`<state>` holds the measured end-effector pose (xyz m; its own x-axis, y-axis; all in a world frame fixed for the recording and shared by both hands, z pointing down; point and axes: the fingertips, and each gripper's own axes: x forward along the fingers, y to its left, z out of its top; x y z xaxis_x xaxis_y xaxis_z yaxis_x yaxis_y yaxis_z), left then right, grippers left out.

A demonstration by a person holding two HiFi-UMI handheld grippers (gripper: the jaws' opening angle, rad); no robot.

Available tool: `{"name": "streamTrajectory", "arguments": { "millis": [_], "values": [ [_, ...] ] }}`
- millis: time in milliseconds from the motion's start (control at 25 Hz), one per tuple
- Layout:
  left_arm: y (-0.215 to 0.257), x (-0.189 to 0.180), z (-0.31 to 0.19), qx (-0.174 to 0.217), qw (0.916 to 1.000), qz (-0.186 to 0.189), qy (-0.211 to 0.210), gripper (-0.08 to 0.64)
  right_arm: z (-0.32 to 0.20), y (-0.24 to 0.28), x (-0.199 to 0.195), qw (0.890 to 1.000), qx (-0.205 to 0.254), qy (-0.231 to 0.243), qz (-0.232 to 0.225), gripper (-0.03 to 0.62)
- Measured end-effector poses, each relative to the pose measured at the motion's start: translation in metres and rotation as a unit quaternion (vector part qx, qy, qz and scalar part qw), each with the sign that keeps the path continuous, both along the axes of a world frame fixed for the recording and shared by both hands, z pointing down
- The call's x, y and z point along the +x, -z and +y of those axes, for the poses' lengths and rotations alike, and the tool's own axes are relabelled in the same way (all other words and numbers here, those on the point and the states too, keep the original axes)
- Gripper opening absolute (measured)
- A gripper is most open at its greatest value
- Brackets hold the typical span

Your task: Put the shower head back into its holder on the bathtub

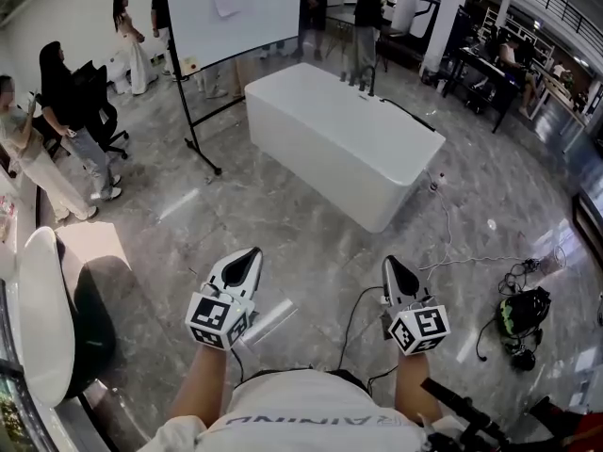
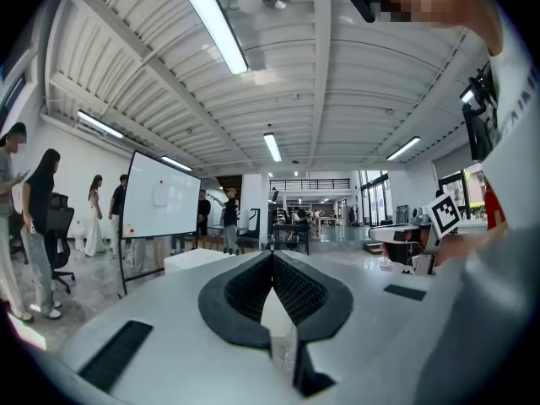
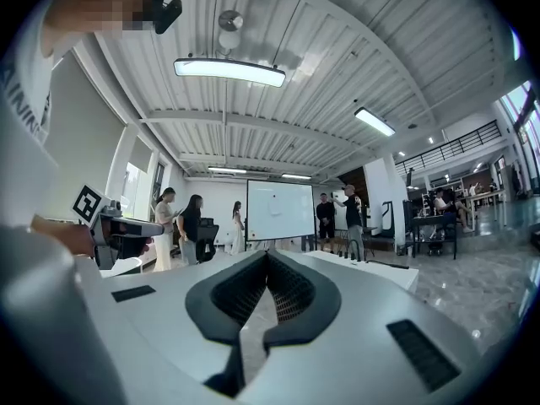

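While both are held level close to the person's body, the left gripper [image 1: 247, 255] and the right gripper [image 1: 394, 264] have their jaws pressed together with nothing between them; the white bathtub [image 1: 330, 130] stands far off across the marble floor [image 1: 311, 243]; a black hose [image 1: 407, 113] lies on its right rim near the dark tap fixture [image 1: 363, 75]; the shower head is too small to pick out; the white shirt [image 1: 311, 412] shows the letters "AINING".

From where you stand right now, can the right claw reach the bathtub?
Probably not. The right claw is held near the body, shut and empty, and open floor separates it from the bathtub. Nothing stands in the way, so stepping closer should do.
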<state>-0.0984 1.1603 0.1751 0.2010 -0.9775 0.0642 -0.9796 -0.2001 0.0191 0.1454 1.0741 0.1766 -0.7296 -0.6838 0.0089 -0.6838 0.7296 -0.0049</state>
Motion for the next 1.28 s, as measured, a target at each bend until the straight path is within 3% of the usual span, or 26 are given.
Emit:
{"name": "streamTrajectory", "arguments": {
  "millis": [400,640,960,1280],
  "values": [
    [-0.019,0.072,-0.023,-0.016,0.9999,-0.001,-0.004,0.018,-0.032,-0.023,0.063,1.0,-0.016,0.01,-0.005,0.012],
    [-0.025,0.119,-0.033,-0.03,0.9986,-0.04,-0.016,0.018,-0.058,-0.045,0.098,0.999,-0.05,0.007,-0.018,0.012],
    [-0.037,0.122,-0.076,-0.035,0.999,-0.006,-0.026,0.018,-0.089,-0.064,0.101,0.998,-0.058,0.009,-0.013,0.012],
    [-0.04,0.089,-0.14,-0.022,0.9985,0.011,-0.048,0.018,-0.139,-0.054,0.076,0.999,-0.043,-0.017,0.004,0.012]
  ]
}}
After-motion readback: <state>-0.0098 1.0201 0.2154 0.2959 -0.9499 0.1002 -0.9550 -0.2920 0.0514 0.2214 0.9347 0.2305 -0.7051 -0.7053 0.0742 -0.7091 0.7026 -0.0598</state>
